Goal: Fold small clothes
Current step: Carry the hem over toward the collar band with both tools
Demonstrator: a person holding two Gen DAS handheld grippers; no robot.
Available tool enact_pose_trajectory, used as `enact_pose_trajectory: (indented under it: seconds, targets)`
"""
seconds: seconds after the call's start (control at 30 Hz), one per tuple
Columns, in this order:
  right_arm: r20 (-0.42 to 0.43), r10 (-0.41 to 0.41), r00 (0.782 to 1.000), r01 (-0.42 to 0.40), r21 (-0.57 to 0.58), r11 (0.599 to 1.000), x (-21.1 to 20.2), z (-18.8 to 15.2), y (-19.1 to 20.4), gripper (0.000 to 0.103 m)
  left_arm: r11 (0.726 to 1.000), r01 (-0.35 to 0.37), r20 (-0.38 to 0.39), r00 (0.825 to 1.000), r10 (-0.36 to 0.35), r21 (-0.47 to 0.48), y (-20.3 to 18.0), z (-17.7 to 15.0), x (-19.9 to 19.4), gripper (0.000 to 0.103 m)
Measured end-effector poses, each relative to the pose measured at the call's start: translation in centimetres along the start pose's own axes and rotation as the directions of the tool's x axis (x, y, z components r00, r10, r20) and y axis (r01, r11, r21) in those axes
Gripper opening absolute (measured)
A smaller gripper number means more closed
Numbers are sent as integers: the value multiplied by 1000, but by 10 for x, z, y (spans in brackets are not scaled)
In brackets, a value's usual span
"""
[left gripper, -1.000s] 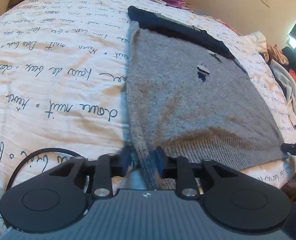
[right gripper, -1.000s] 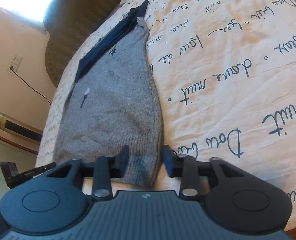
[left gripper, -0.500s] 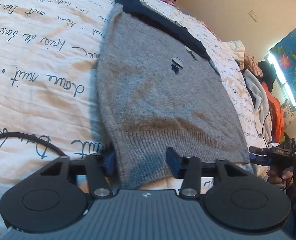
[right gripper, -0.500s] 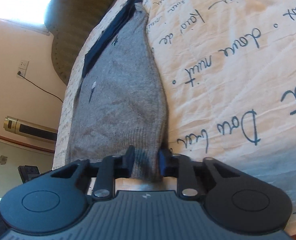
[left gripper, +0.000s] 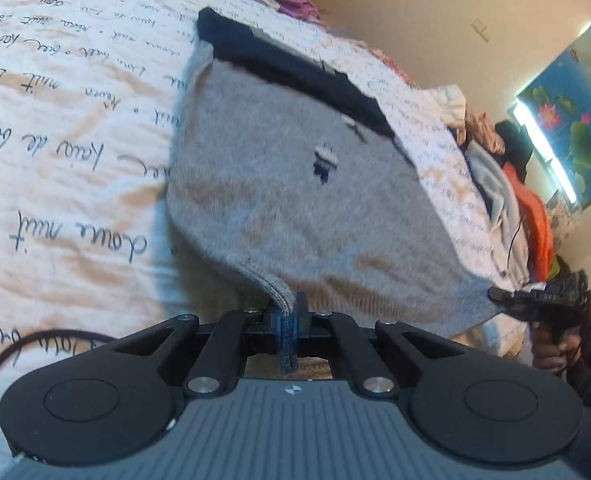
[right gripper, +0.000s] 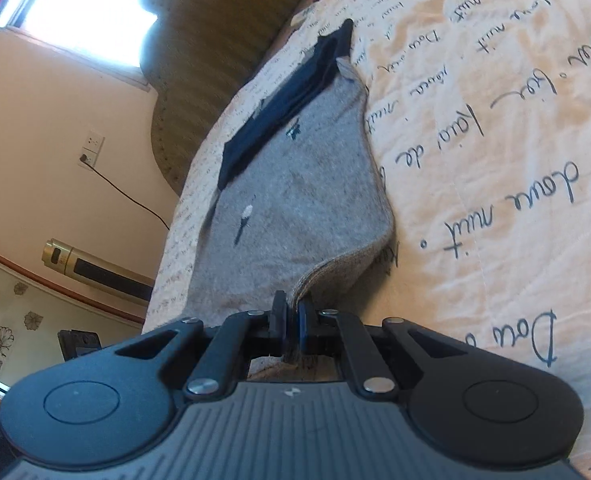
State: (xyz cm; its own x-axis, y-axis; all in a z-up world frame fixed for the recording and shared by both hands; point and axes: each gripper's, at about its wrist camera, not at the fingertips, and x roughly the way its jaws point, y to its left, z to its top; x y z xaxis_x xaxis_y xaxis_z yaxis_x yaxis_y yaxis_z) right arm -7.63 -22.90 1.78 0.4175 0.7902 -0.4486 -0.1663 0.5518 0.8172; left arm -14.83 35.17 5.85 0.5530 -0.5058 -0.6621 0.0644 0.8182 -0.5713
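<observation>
The left claw (left gripper: 287, 317) is pinching the ribbed hem of the grey knitted sweater with the navy collar (left gripper: 295, 184), its jaws narrowed onto the fabric and lifting that corner off the bed's cream quilt printed with cursive writing (left gripper: 63, 168). The right claw (right gripper: 291, 317) is gripping the hem's other corner in the same narrow hold. The sweater is lying along the bed's near edge; its underside is hidden.

Cream walls (right gripper: 47, 92) with a bright window (right gripper: 83, 4), a wall socket (right gripper: 93, 144) and a script-printed bedspread (right gripper: 495, 160).
</observation>
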Motion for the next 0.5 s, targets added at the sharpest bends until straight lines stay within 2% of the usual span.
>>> enact_pose_trajectory:
  seconds: [0.27, 0.5]
  targets:
    - [103, 93, 990, -89, -43, 995, 21, 49, 14, 5, 999, 25, 108, 994, -22, -27, -1, 57, 4, 4]
    - [165, 172, 971, -167, -46, 985, 70, 119, 14, 5, 989, 114, 247, 965, -88, -95, 0, 132, 27, 4]
